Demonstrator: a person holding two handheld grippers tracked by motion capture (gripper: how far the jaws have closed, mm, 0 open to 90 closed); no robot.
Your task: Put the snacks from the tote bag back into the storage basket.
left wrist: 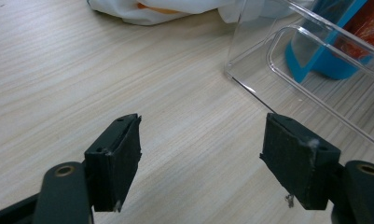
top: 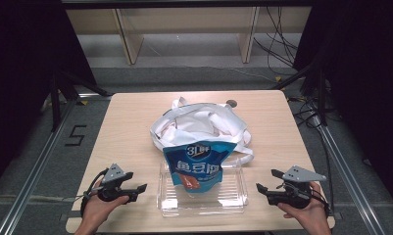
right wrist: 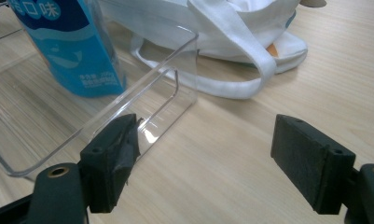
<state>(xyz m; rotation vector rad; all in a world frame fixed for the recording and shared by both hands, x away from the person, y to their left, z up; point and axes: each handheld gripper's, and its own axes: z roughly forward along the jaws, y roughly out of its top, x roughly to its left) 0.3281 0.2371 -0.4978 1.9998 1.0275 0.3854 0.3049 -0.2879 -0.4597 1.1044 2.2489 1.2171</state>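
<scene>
- Light wooden table [top: 130, 127] carried everything; work looked partly done.
- Crumpled white cloth tote bag with long straps [top: 199, 125] lay slumped behind the tray, an orange item peeking out of it in the right gripper view, so unpacking probably wasn't finished.
- Clear rectangular plastic tray [top: 233, 196] sat near the table's front edge, between both grippers.
- Blue printed snack pouch [top: 198, 169] already stood upright in the tray, leaning toward the bag.
- Left gripper [top: 137, 188] rested just left of the tray, jaws wide apart, holding nothing.
- Right gripper [top: 265, 182] sat just right of the tray, jaws likewise spread and empty.
</scene>
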